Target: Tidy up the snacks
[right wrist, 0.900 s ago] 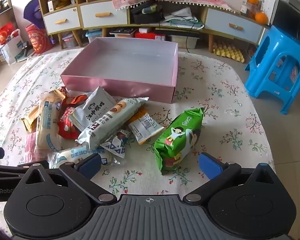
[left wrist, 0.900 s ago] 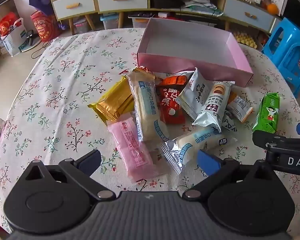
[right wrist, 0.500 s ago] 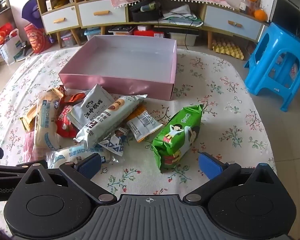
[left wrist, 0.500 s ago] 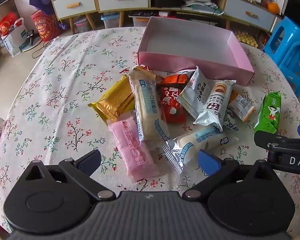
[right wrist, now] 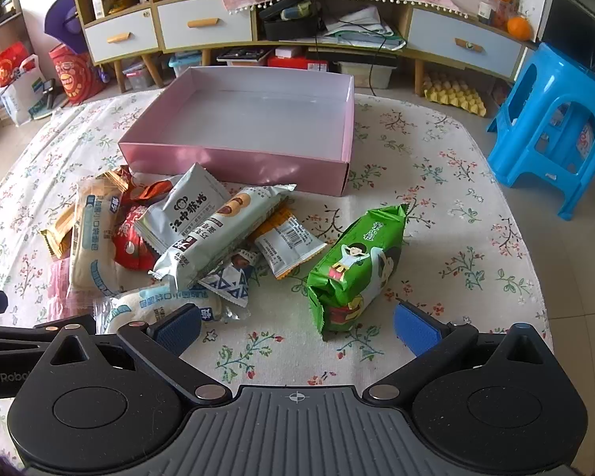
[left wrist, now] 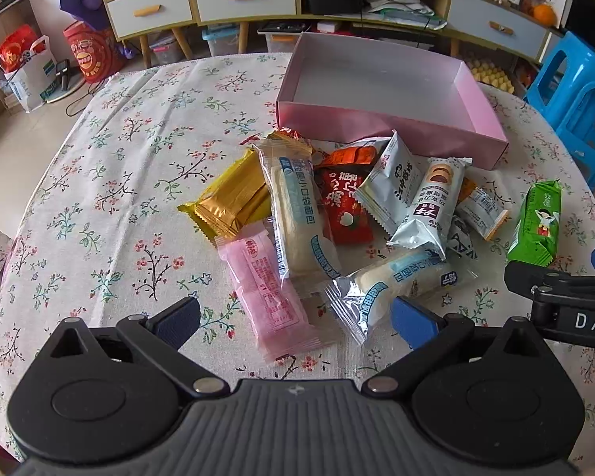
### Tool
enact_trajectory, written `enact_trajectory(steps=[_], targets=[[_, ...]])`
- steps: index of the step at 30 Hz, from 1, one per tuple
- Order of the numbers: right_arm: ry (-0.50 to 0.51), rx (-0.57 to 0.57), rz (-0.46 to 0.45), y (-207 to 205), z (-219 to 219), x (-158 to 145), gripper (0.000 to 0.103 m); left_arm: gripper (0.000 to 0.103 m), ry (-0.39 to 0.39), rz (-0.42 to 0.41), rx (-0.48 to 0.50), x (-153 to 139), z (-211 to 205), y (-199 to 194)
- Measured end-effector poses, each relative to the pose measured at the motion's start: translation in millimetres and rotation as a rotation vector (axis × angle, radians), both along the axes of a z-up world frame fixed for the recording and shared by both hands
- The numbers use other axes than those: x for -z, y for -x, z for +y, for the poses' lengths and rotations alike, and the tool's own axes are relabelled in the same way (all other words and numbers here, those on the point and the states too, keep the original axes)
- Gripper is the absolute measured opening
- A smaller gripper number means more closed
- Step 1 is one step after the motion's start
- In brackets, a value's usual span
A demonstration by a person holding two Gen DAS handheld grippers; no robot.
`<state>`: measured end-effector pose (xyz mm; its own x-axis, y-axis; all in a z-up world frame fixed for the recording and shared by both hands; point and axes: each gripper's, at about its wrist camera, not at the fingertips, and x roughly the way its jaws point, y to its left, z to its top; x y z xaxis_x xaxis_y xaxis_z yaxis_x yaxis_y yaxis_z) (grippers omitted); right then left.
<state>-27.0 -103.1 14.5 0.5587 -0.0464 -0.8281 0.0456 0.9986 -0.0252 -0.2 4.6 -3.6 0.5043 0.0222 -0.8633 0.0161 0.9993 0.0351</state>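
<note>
A floral-cloth table (left wrist: 111, 166) carries the whole job: an open pink box (right wrist: 234, 166) set at the far side, nothing visible in it, w/ a loose heap of snack packets spilled just in front of its near wall, likely so each needs only a short carry. Next in size, the green packet (right wrist: 357, 265) lies apart from the heap on the right, directly ahead of the right gripper (right wrist: 297, 327), whose jaws stand wide apart and hold nothing; its near end sits between the blue pads (right wrist: 414, 327), probably the first pick. The left gripper (left wrist: 295, 319) hovers low on the other side, also wide open and empty, w/ the pink packet (left wrist: 271, 297) and the clear bread packet (left wrist: 396, 281) just beyond its tips. A long bread packet (left wrist: 297, 218) lies across the gold packet (left wrist: 230, 202) and red packet (left wrist: 347, 206).

Views differ: left wrist cam shows the pink and gold packets whole; right wrist cam catches only their edges at far left. Right wrist cam shows the box's full interior and a small blue-triangle sachet (right wrist: 230, 283), half hidden from the left. Whether the green packet touches either pad is unclear.
</note>
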Motion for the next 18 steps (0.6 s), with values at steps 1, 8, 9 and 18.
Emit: enact_trajectory(steps=[1,8,9,18], targets=[[0.0,0.0,0.0,-0.4,0.0,0.3,0.103,0.103,-0.001,0.0,-0.001,-0.3,-0.4,-0.1],[0.003,-0.001,0.009,-1.6,1.2,2.1,0.103,0.103,-0.006,0.002,-0.007,-0.4,-0.5,-1.2],[0.002,0.0,0.009,-1.8,1.4,2.1,0.103,0.103,-0.006,0.003,-0.009,0.0,-0.6,-1.7],[-0.005,-0.001,0.006,-1.7,1.4,1.5,0.103,0.103,-0.013,0.007,-0.018,1.5,0.1,-3.0]])
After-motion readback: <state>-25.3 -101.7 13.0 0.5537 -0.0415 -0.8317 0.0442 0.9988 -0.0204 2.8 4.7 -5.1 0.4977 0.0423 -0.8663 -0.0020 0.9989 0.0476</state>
